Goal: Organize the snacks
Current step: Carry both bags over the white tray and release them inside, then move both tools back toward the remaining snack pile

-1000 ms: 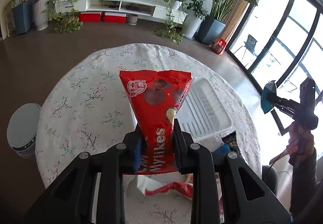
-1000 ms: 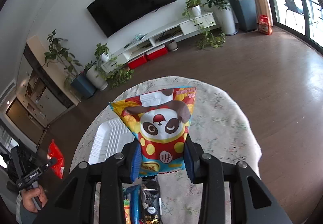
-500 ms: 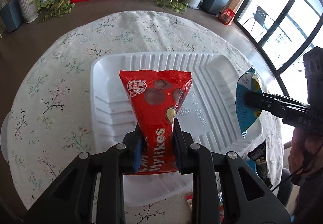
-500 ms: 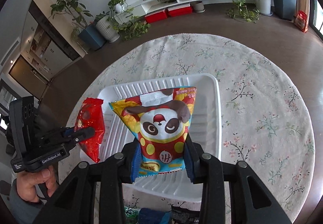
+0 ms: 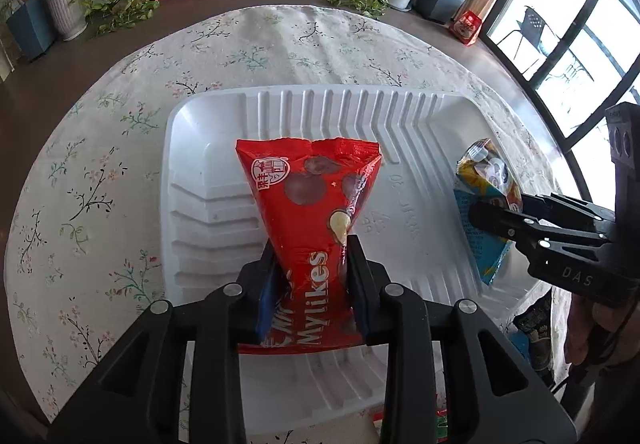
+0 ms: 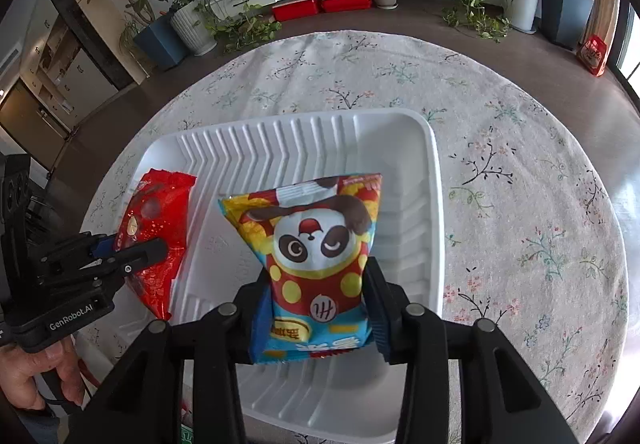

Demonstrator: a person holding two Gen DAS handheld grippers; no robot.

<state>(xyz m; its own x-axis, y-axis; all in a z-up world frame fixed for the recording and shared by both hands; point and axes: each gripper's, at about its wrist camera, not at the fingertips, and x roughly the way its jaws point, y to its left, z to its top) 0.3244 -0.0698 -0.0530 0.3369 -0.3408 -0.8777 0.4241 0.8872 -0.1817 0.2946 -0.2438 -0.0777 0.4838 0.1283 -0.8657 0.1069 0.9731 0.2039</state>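
- Red Mylikes pouch (image 5: 316, 212) sits upright between the jaws of the left gripper (image 5: 313, 280), low over the left half of the white ribbed tray (image 5: 400, 112); the jaws are opening, though the pads look to be touching the pouch's sides
- Panda-print snack bag (image 6: 320, 244) sits in the right gripper (image 6: 316, 296) over the tray's right half; these jaws are opening too, bag between them
- Both packs look about to be let go into the tray, which holds nothing else, so 2 snacks are nearly placed
- More wrappers (image 5: 532, 328) show past the tray's near edge, so I judge sorting is at an early stage
- Round table with a floral cloth (image 6: 520, 164) carries the tray
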